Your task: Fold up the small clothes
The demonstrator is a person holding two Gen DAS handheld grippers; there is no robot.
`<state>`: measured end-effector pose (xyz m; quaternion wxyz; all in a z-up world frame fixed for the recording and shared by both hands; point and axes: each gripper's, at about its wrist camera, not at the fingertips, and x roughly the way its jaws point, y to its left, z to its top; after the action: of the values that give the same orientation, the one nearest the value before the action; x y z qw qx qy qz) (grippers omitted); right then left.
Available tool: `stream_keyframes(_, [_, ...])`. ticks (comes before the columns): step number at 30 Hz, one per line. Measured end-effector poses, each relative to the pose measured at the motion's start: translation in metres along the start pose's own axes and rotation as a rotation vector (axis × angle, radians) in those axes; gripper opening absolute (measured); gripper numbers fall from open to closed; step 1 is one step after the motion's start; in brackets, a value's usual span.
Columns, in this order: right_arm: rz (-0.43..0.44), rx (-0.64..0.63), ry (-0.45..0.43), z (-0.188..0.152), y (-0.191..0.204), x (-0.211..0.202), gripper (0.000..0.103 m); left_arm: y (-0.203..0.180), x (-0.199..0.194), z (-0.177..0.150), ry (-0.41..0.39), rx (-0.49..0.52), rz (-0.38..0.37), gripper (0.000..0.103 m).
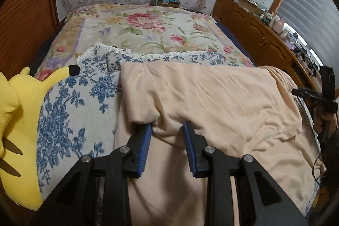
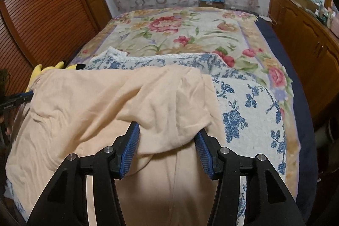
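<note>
A peach garment (image 1: 211, 94) lies spread and creased over a blue-flowered cloth (image 1: 70, 120) at the near end of a bed. A bunched fold of its near left edge fills the gap between the blue pads of my left gripper (image 1: 167, 130), which is shut on it. In the right wrist view the same garment (image 2: 106, 103) has a folded flap draped between the wide jaws of my right gripper (image 2: 167, 137). That gripper is open and its pads stand clear of the cloth. The left gripper's fingers (image 2: 25, 95) show at the garment's far left edge.
A yellow plush toy (image 1: 19, 120) sits at the bed's left side. A flowered blanket (image 1: 137, 31) covers the far half of the bed. A cluttered wooden dresser (image 1: 264, 35) runs along the right, and a louvred wooden door (image 2: 42, 14) stands on the left.
</note>
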<state>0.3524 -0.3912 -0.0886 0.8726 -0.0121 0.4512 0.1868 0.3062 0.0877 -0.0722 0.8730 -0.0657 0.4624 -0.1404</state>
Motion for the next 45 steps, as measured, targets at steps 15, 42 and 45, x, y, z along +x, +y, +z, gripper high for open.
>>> stream_keyframes(15, [-0.055,-0.071,-0.018,0.007,0.01,0.01,0.035,-0.003,0.015,0.012,-0.017,-0.006,0.058,0.029])
stream_keyframes(42, [0.053,-0.112,-0.278,0.02,0.029,-0.109,0.002,-0.033,-0.103,-0.002,-0.325,0.042,0.077,0.0])
stream_keyframes(45, [0.049,-0.118,-0.299,0.01,0.033,-0.132,0.002,-0.037,-0.122,-0.013,-0.354,0.04,0.066,0.0])
